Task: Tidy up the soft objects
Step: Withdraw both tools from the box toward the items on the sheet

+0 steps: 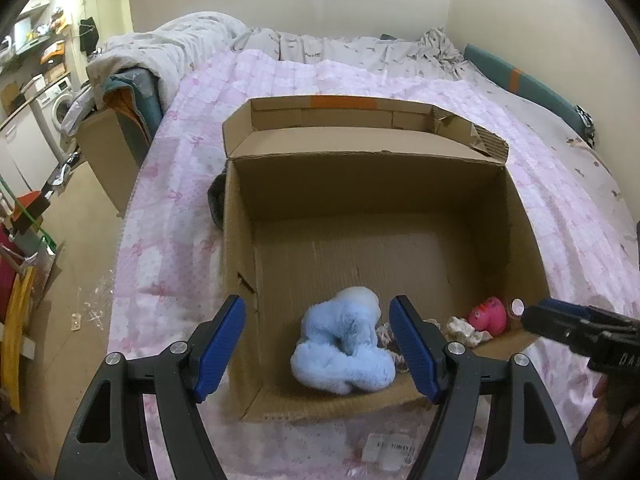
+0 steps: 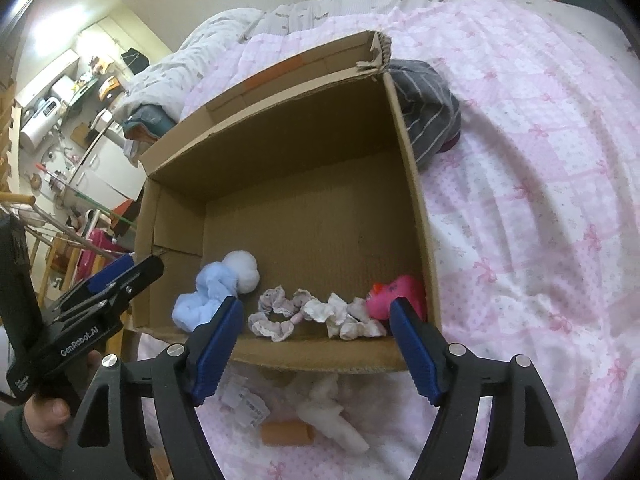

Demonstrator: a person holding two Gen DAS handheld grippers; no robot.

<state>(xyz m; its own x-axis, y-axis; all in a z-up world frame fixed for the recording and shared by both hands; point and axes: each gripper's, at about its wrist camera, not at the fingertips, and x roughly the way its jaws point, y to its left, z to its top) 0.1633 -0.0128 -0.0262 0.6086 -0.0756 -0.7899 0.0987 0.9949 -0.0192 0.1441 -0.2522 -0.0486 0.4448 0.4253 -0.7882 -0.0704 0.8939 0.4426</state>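
An open cardboard box lies on a bed with a pink quilt. Along the box's near wall lie a light blue plush, lacy scrunchies, a cream frilly cloth and a pink plush. My left gripper hangs open over the blue plush, not touching it. My right gripper stands open above the scrunchies with nothing held; its tip reaches past the box's right corner in the left wrist view.
On the quilt in front of the box lie a white soft toy, an orange piece and a paper tag. A grey striped cloth sits by the box's right wall. Bedding is piled at the bed's far left.
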